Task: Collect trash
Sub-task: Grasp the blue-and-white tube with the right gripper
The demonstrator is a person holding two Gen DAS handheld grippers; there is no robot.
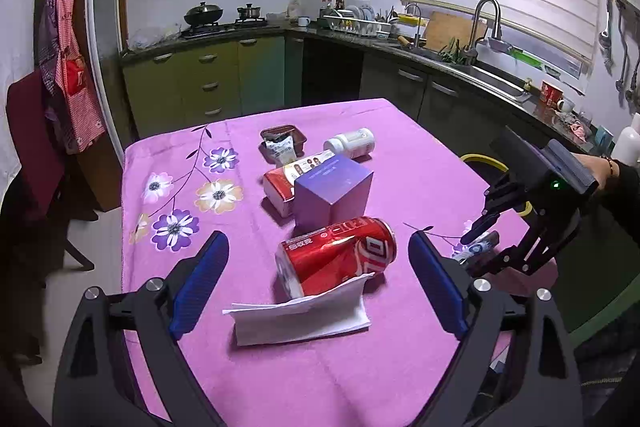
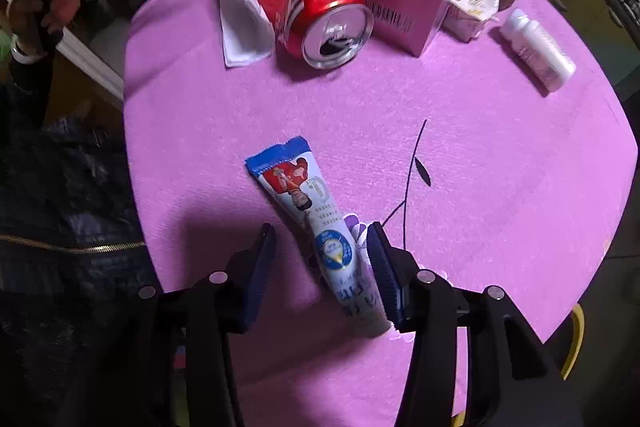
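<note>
the right hand-held gripper [image 2: 322,267] is pointed steeply down at the worktop [image 2: 500,167], and a blue-and-white wrapper [image 2: 316,227] lies between its jaws. the wrapper's long axis runs slantwise across the gap, its crimped end pointing away toward the can; one pad [image 2: 382,271] sits just beside or touching the wrapper's edge, the other pad [image 2: 260,267] stands apart from it, so the jaws are part-closed but not yet clamped. the left hand-held gripper [image 1: 320,283] is held wide apart, with nothing between its pads, low over the near edge of the worktop. a red can [image 1: 338,253] lies on its side straight ahead of it, long axis crosswise to the fingers, with a folded white paper [image 1: 300,319] leaning against its near side. behind the can a purple box [image 1: 332,193] stands touching it, then a red-and-white packet [image 1: 280,183], a white bottle [image 1: 354,143] on its side and a brown tray [image 1: 294,135]. the paper is judged likely to get in the way of a grab at the can.
</note>
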